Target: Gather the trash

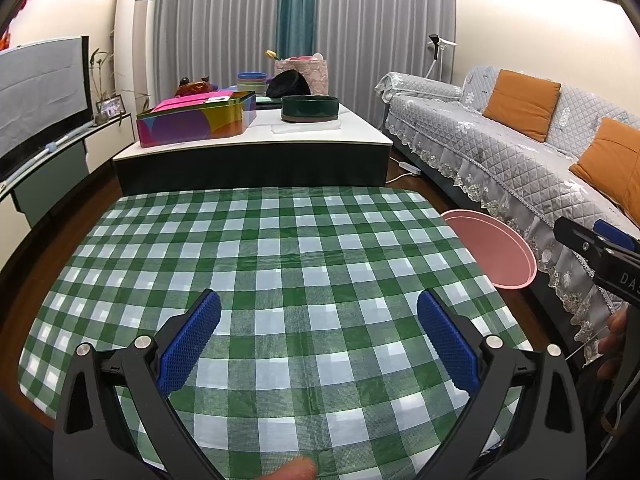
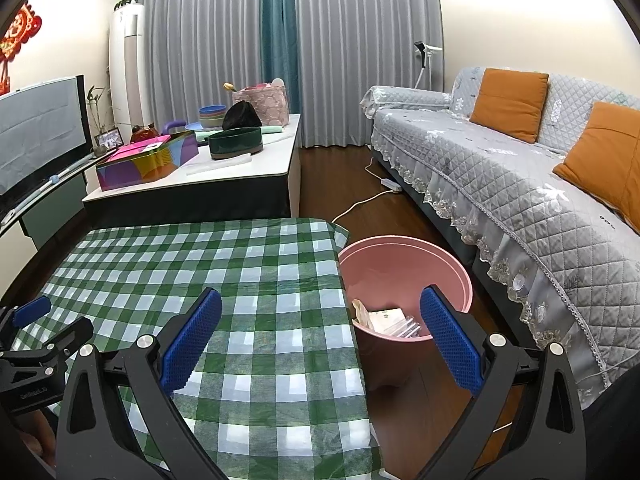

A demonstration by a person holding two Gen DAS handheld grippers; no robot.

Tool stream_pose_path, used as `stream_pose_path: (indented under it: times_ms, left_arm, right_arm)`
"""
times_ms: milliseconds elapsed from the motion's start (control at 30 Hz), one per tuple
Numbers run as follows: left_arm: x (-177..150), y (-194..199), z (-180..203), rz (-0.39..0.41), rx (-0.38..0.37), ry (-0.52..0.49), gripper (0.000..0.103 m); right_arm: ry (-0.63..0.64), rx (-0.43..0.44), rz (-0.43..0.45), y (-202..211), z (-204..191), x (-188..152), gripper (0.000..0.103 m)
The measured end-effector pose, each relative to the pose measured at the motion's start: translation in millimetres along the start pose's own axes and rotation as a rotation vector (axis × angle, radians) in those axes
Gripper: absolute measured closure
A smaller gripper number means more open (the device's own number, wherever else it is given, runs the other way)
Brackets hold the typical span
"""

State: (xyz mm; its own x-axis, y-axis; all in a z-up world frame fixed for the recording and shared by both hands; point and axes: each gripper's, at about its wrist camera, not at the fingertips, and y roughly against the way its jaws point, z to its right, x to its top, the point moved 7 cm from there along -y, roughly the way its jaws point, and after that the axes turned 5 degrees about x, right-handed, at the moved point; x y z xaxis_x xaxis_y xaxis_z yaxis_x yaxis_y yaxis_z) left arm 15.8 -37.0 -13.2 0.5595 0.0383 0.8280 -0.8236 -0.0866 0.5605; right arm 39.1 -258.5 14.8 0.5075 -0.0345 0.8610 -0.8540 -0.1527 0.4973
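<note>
A pink bin (image 2: 404, 256) stands on the floor at the right edge of the table with the green checked cloth (image 2: 224, 272). Paper and wrapper trash (image 2: 390, 320) lies inside it. The bin's rim also shows in the left wrist view (image 1: 496, 248). My left gripper (image 1: 319, 336) is open and empty above the cloth (image 1: 280, 264). My right gripper (image 2: 320, 336) is open and empty, over the table's right edge, with the bin just ahead. I see no trash on the cloth. The right gripper's body (image 1: 600, 256) shows at the right of the left wrist view.
A coffee table (image 1: 256, 148) with a colourful tin (image 1: 196, 120), a dark round box (image 1: 310, 108) and bowls stands beyond the cloth. A grey sofa (image 2: 520, 184) with orange cushions runs along the right. A TV (image 1: 40, 96) is at the left. A power strip (image 2: 390, 185) lies on the floor.
</note>
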Motion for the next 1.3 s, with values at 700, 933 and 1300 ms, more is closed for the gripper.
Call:
stream_pose_path:
  times_ms: [700, 933, 1300]
  left_arm:
    - [-1.6, 0.1, -1.2, 0.001, -0.006, 0.007, 0.008]
    - [-1.7, -0.5, -2.3, -0.002, -0.006, 0.008, 0.008]
    - [-2.1, -2.1, -1.3, -0.002, -0.008, 0.004, 0.008]
  right_arm:
    - [0.001, -0.009, -0.017, -2.9, 4.0, -1.5, 0.005]
    - [0.002, -0.012, -0.027, -6.2, 6.0, -4.3, 0.005]
    - [0.001, -0.011, -0.029, -6.7, 5.5, -4.8, 0.005]
